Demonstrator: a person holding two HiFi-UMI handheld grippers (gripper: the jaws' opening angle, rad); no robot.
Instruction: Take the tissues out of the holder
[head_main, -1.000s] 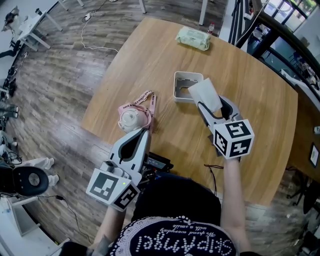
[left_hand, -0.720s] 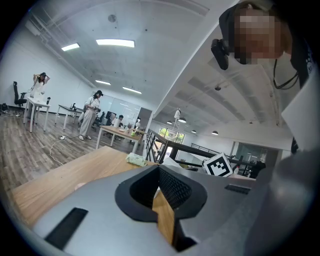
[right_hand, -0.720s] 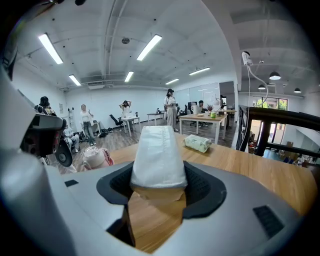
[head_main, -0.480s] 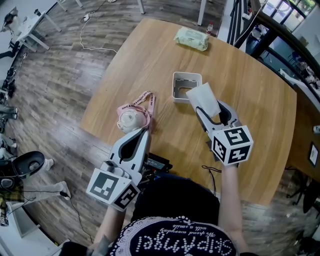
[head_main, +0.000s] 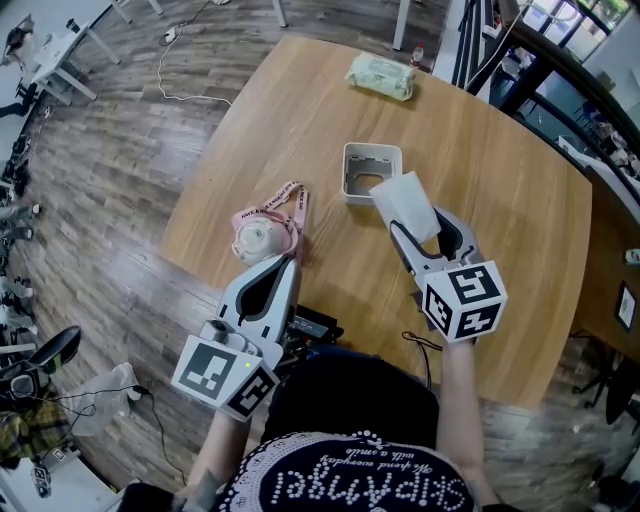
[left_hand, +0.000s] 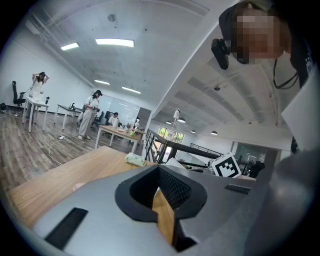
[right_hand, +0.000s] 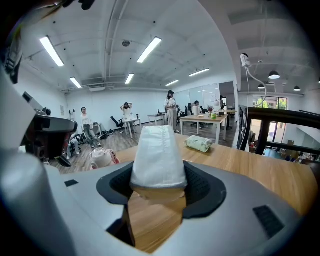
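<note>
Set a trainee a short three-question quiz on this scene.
1. True or false: the tissues sit inside the holder.
2. Which thing lies nearest the left gripper? A) pink bundle B) green pack C) holder
3. Fill in: the right gripper has its jaws closed on the ___.
Key: 1 false; 2 A; 3 tissues.
</note>
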